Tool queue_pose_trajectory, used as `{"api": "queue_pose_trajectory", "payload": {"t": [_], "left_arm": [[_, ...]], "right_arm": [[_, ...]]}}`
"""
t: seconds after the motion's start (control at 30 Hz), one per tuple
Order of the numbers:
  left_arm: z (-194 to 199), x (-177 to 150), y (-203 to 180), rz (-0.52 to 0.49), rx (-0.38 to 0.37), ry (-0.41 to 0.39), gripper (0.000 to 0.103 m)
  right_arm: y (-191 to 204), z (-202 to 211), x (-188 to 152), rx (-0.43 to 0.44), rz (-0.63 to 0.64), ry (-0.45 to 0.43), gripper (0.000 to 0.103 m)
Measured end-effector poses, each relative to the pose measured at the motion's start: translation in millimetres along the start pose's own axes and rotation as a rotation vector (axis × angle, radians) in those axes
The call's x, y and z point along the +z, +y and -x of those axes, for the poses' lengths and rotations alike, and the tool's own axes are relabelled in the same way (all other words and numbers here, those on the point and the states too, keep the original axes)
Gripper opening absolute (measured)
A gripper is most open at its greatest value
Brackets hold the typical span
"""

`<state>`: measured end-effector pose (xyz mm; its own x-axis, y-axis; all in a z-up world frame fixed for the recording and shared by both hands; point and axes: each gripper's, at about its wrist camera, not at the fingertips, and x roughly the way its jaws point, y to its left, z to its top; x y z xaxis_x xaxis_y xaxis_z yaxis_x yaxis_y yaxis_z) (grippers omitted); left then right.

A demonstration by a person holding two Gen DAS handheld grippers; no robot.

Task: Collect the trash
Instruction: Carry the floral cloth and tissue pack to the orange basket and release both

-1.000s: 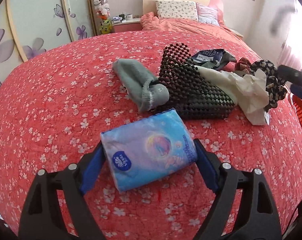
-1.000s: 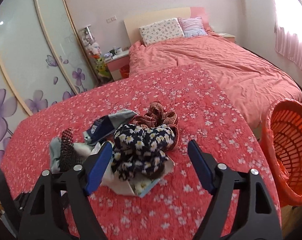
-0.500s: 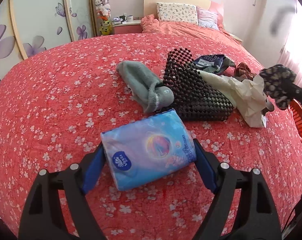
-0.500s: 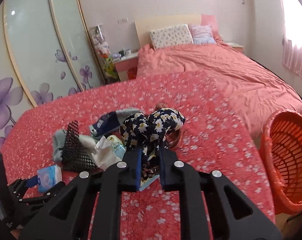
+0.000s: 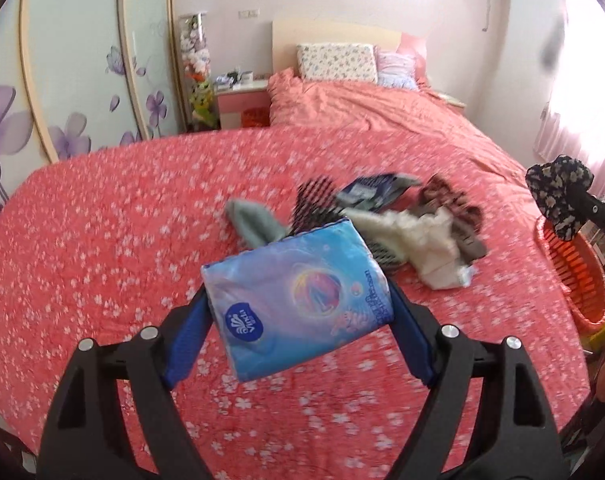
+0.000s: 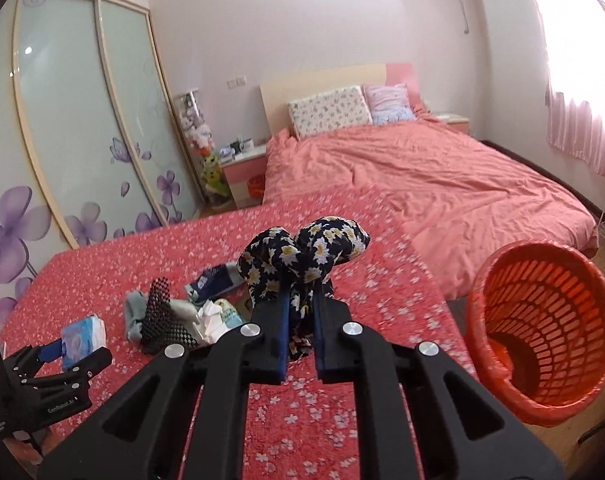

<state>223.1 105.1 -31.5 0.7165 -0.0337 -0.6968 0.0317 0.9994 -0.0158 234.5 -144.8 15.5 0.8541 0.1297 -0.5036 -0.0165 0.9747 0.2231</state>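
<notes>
One blue tissue pack (image 5: pixel 298 300), pinched between the blue pads of the left tool (image 5: pixel 300 312), raised clear of the red floral cover (image 5: pixel 102 248); one black daisy-print cloth (image 6: pixel 302 256), clamped in the right tool (image 6: pixel 300 320), pads nearly together, held aloft left of one orange basket (image 6: pixel 542 328); one small heap of leftovers (image 6: pixel 182 312) on the cover between the tools, pieces too blurred to count.

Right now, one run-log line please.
left gripper: shut on tissue pack, lifted | right gripper: shut on floral scrunchie | orange basket: right
</notes>
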Motion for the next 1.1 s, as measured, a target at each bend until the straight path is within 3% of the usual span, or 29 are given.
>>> {"api": "queue_pose_trajectory", "payload": {"t": [0.37,0.8,1.1], "left_arm": [[33.8,23.7,-64.2,-0.088,-0.094,-0.071,0.08],[38.0,40.5,-165.3,-0.192,-0.234,-0.101,0.08],[26.0,42.3,-244.3,-0.269,-0.351,-0.099,0.08]], "right_arm": [[-36.8,41.8,1.2,-0.076,-0.037,-0.069,0.01],[-102.3,76.0,-6.4,-0.179,-0.113,-0.121,0.01],[-167.8,91.0,-14.8,-0.263,-0.208,-0.134,0.01]]}}
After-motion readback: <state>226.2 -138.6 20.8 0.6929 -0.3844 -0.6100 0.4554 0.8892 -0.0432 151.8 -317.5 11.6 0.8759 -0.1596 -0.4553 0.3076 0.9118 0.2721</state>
